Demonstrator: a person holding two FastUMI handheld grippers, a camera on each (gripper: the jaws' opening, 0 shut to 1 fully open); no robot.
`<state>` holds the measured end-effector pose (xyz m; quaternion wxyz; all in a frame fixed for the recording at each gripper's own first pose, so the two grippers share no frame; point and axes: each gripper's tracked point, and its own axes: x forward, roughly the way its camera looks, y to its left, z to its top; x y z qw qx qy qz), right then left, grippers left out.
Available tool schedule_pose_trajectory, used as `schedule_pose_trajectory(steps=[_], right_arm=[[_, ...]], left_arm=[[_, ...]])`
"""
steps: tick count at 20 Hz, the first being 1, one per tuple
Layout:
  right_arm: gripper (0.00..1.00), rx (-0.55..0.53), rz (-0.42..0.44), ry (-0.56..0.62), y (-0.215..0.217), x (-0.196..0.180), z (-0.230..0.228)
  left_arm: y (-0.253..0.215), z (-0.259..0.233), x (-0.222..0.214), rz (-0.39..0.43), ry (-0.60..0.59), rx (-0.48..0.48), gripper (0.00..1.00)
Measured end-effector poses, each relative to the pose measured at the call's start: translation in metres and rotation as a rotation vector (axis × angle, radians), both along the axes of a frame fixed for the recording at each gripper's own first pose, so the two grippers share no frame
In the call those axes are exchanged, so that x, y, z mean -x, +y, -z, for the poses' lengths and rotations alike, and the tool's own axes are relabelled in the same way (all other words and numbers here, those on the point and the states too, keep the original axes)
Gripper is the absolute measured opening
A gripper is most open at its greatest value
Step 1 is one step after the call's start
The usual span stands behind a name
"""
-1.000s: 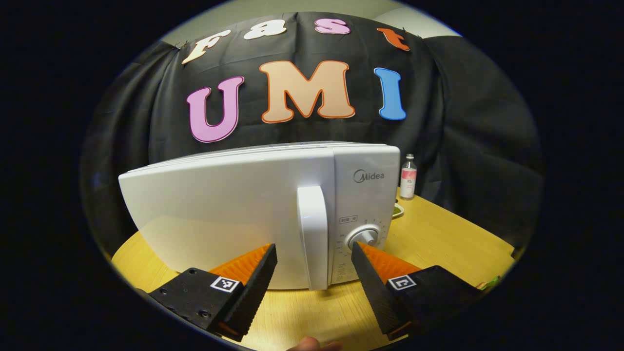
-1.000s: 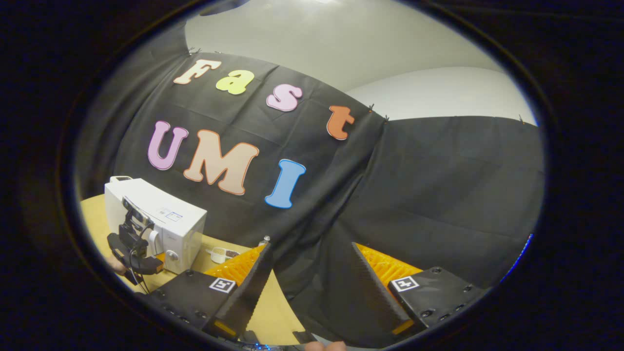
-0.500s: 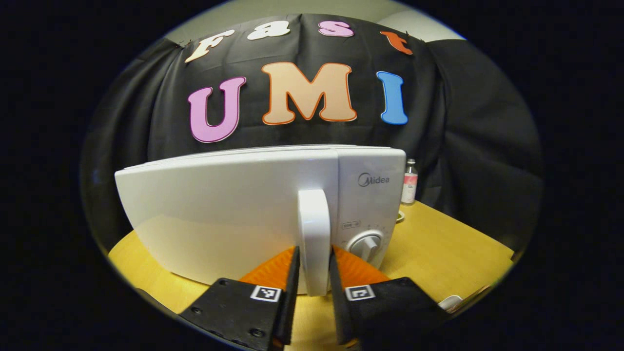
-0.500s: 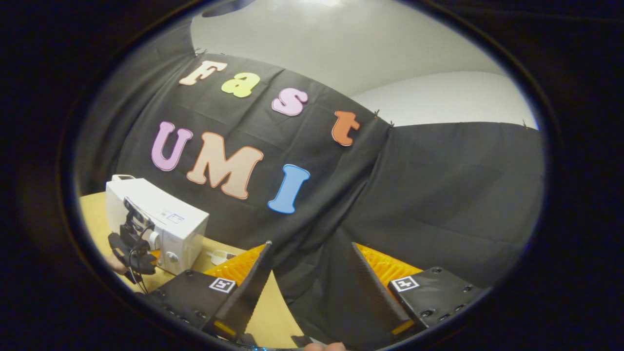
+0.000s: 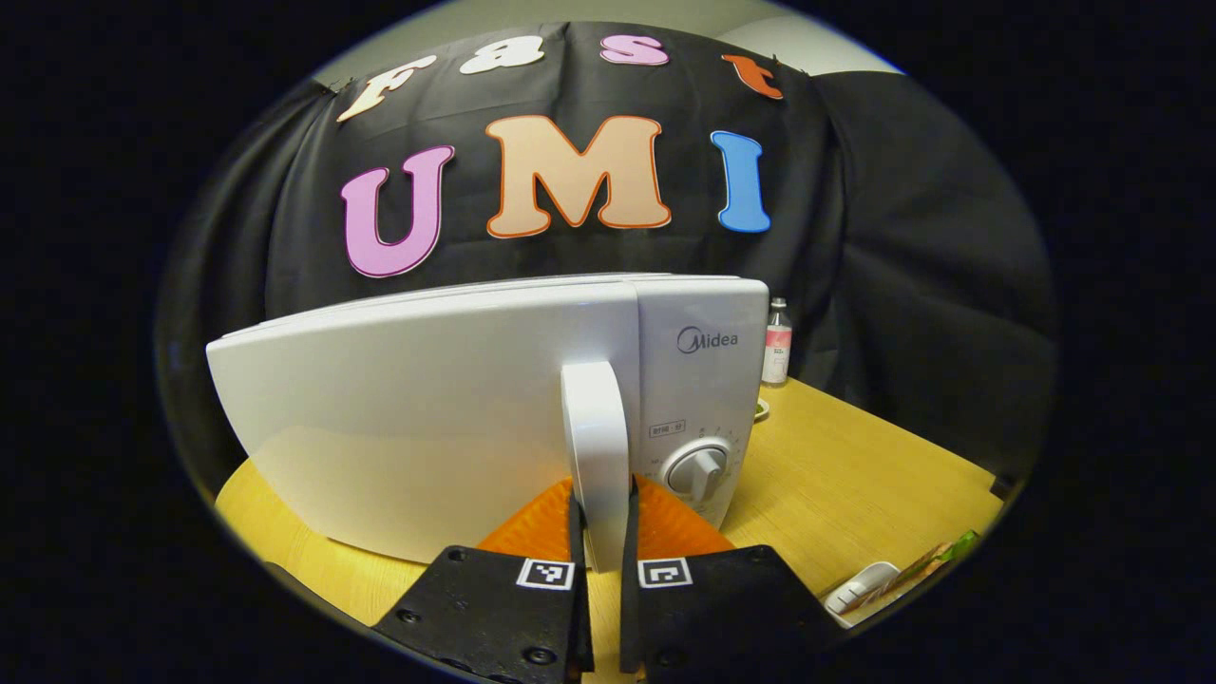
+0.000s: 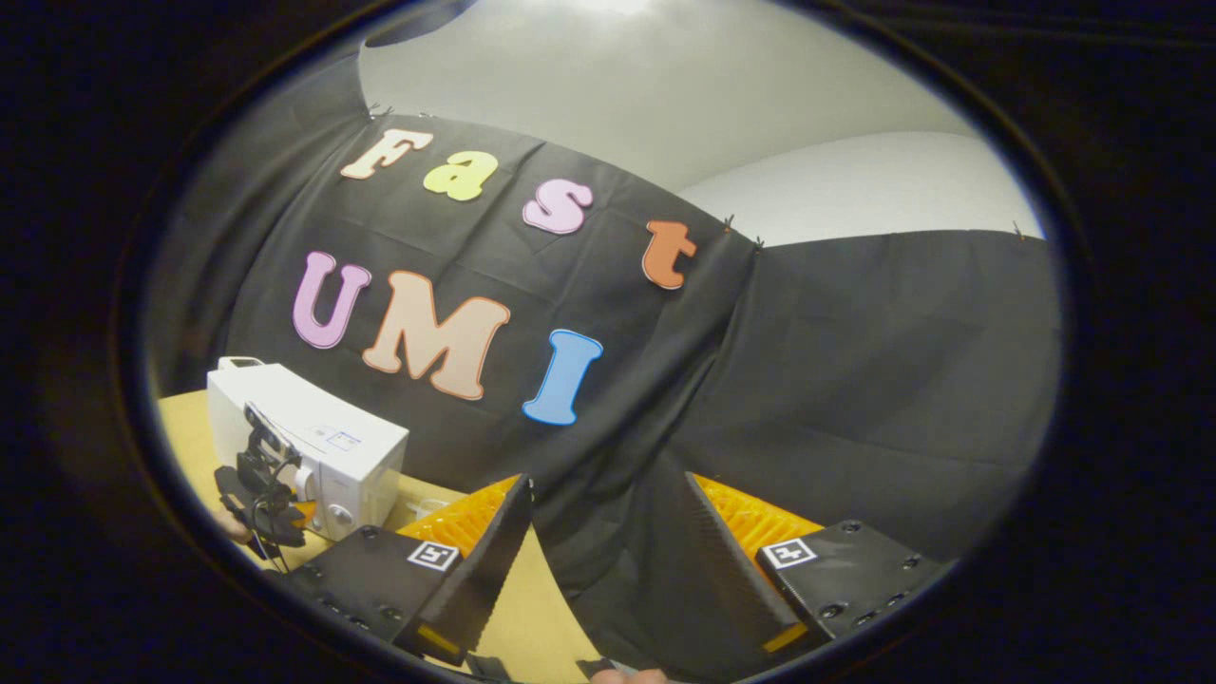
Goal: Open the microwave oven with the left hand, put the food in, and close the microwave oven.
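A white microwave oven (image 5: 456, 408) stands on the wooden table (image 5: 855, 475), its door closed. My left gripper (image 5: 598, 532) is shut on the door's vertical white handle (image 5: 594, 427), one finger pressing on each side. In the right gripper view the same microwave oven (image 6: 313, 446) sits far off at the left, with the left gripper (image 6: 261, 484) at its front. My right gripper (image 6: 608, 541) stands open in the air, nothing between its fingers, facing the booth's black cloth. A plate with food (image 5: 893, 579) lies at the table's right front edge in the left gripper view.
A small bottle with a pink label (image 5: 776, 342) stands behind the microwave's right side. A control knob (image 5: 696, 467) sits right of the handle. A small dish (image 5: 760, 410) lies near the bottle. The table's right half is bare wood.
My left gripper closed from wide open onto the door handle and moved in closer. My right gripper stayed open, its view drifting only slightly.
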<state>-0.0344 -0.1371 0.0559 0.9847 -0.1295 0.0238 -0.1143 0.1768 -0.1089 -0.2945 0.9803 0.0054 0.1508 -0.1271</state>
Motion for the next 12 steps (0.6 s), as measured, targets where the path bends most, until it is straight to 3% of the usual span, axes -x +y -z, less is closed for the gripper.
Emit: schedule_pose_trajectory(steps=[4, 12], right_arm=[[0.96, 0.009, -0.003, -0.005, -0.0006, 0.0002, -0.0024], [0.97, 0.006, 0.002, -0.017, -0.0003, -0.0061, -0.0031]], left_arm=[[-0.0014, 0.0003, -0.001, 0.003, 0.012, 0.013, 0.04], [0.0015, 0.0039, 0.0082, 0.026, 0.071, 0.017, 0.03]])
